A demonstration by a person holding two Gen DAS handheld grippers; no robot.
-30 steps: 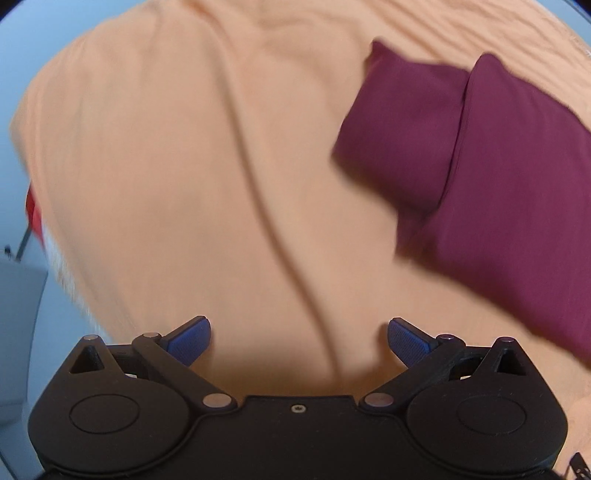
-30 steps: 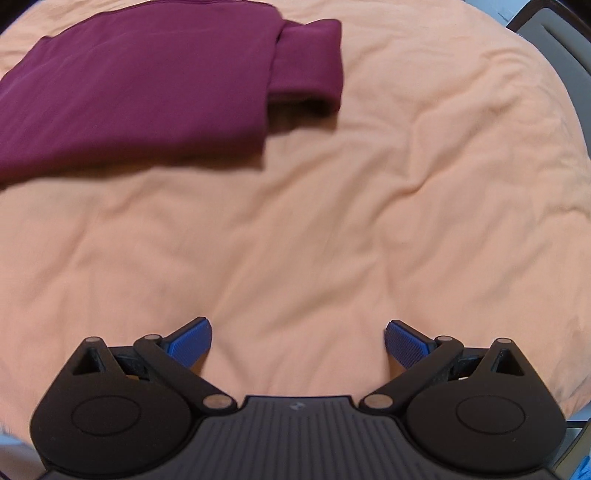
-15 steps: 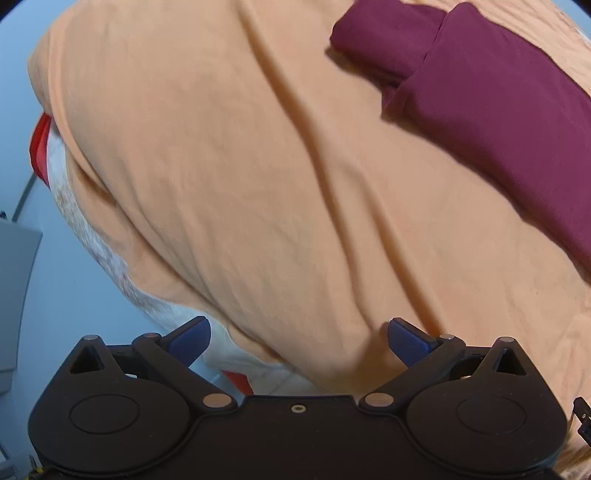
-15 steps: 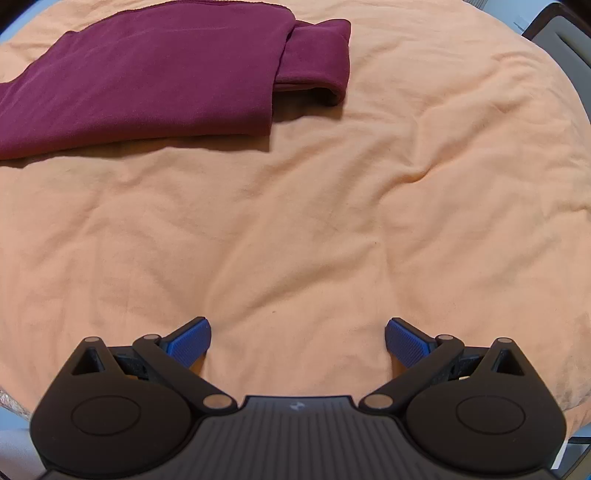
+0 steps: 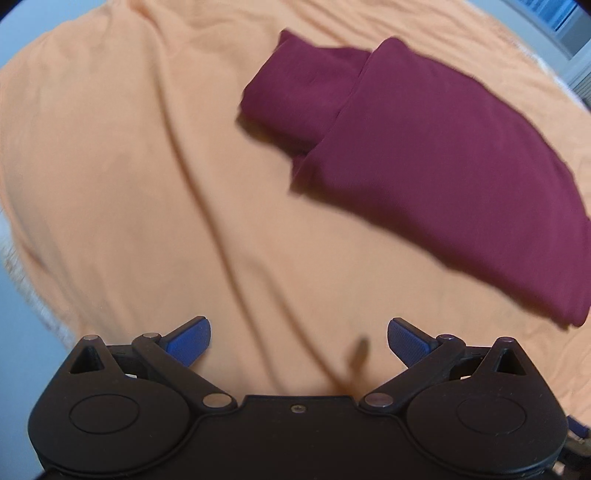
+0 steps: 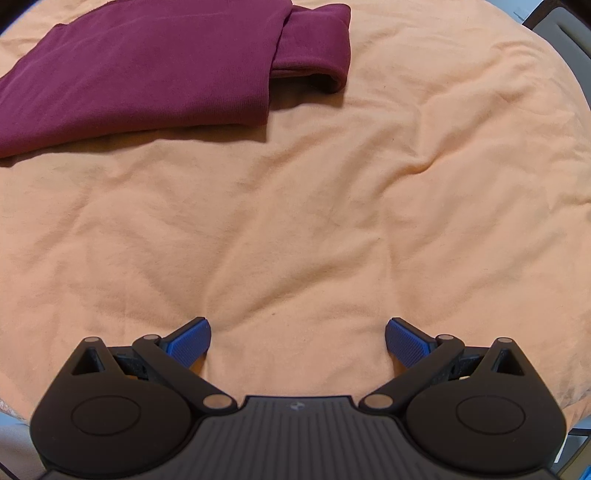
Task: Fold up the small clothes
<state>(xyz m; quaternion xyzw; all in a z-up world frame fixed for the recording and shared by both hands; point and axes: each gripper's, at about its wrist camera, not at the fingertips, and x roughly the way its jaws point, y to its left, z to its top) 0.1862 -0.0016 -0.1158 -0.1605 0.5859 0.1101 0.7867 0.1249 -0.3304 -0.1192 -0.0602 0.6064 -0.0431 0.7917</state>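
Maroon knit fabric makes up the garment [image 6: 147,70], which lies folded on an orange blanket [image 6: 332,203]. In the right wrist view it sits at the far left of the scene, a broad flat panel with a narrower folded part [image 6: 317,40] sticking out from under its right edge, rounded at the fold and casting a thin shadow on the blanket. In the left wrist view the same garment [image 5: 443,147] lies at the far right, and there the narrower part [image 5: 303,88] juts out to the left of the main panel. That view is slightly blurred, so the fabric's edges look soft.

The blanket covers nearly all of both views. It is rumpled, with shallow creases near the right gripper and long ridges running from far to near in the left wrist view [image 5: 147,166].

The right gripper [image 6: 297,341] hangs over bare blanket, well apart from the garment, its blue-padded fingers [image 6: 188,341] spread wide with nothing between them. The left gripper [image 5: 299,341] is likewise over bare blanket on the near side of the garment, fingers [image 5: 408,341] spread wide and holding nothing.

At the far right edge of the right wrist view a grey object [image 6: 557,33] with a dark rim shows past the blanket; what it is cannot be told.
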